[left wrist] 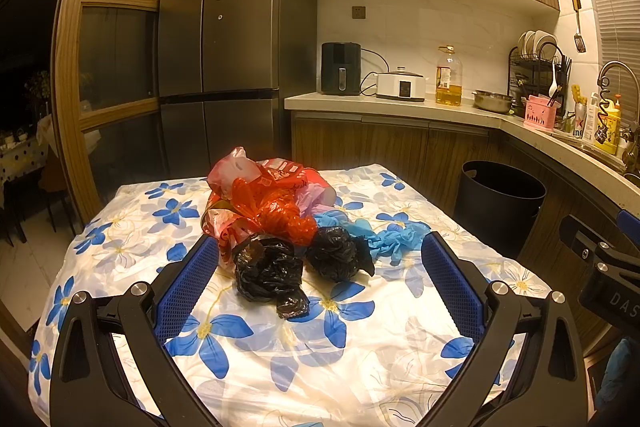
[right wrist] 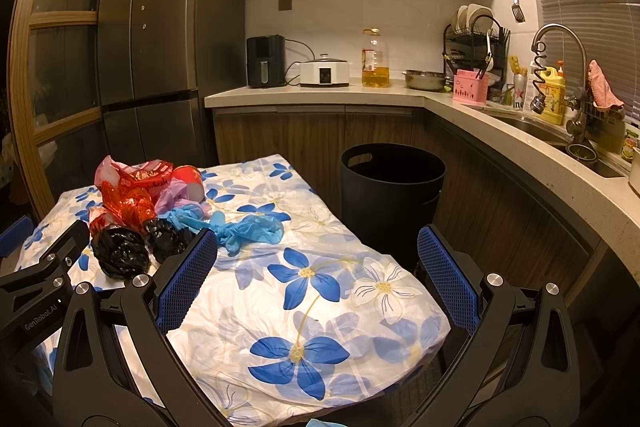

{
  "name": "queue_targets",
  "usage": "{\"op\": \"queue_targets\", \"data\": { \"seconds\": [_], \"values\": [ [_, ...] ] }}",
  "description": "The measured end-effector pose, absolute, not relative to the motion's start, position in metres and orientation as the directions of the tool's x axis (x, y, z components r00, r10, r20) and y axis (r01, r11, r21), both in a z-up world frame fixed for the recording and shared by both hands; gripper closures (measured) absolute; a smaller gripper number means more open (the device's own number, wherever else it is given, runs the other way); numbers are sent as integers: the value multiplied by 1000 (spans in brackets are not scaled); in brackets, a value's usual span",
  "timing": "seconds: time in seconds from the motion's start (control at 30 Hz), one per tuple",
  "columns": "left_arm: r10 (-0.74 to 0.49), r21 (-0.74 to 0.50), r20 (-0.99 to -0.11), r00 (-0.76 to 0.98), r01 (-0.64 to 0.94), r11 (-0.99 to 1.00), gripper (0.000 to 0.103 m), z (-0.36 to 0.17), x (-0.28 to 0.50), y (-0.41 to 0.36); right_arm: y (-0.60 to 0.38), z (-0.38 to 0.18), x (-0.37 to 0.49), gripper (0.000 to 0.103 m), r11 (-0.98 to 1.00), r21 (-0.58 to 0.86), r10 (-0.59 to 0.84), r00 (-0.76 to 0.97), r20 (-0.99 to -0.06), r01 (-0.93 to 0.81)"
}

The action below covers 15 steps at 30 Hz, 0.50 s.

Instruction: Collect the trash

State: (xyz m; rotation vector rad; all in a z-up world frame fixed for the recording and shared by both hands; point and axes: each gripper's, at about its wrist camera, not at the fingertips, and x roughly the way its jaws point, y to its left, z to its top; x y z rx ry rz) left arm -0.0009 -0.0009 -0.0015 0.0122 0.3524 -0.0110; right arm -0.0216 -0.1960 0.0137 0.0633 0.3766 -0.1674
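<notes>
Black crumpled bags front red and blue trash.

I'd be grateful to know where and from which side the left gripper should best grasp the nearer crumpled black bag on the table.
Probably across the bulging middle of the nearer black bag, approaching from the near edge. It lies between the left gripper's open jaws, and its near side is clear; red bags crowd behind.

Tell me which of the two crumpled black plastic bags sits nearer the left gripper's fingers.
The larger crumpled black plastic bag, on the left and lower in the left wrist view, between the open fingers. The smaller black plastic bag lies farther back, beside the blue gloves.
</notes>
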Motion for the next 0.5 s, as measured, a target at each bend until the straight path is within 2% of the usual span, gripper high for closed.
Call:
{"op": "queue_targets", "data": {
  "seconds": [0.5],
  "values": [
    [-9, 8, -344, 939, 12, 1000, 5, -2, -2, -4, -196, 13, -22, 4, 984, 29, -151, 918, -367, 174]
  ]
}}
